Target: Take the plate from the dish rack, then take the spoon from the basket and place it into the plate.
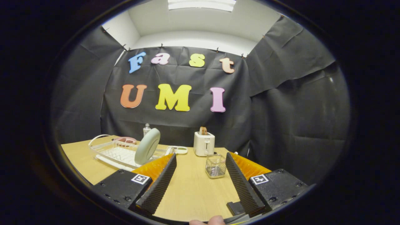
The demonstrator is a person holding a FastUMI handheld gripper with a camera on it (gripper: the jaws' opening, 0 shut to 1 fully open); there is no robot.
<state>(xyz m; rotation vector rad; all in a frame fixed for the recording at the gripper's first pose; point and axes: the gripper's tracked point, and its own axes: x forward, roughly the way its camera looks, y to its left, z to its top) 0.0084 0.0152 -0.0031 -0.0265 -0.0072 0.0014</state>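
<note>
Pale green plate [147, 146]: upright on edge in white dish rack [116, 153], beyond and left of the left finger. Wire basket [215, 166]: on wooden table [187, 190], just ahead of the jaws, near the right finger; spoon inside too small to make out. White toaster [204, 143]: behind basket. Gripper [201, 162]: jaws spread wide, holding nothing, touching nothing.

Quick count: one plate [147, 146] in one dish rack [116, 153], one wire basket [215, 166], one toaster [204, 143], one bottle [146, 128] at the far wall, and one gripper [200, 162] with two fingers spread apart.
</note>
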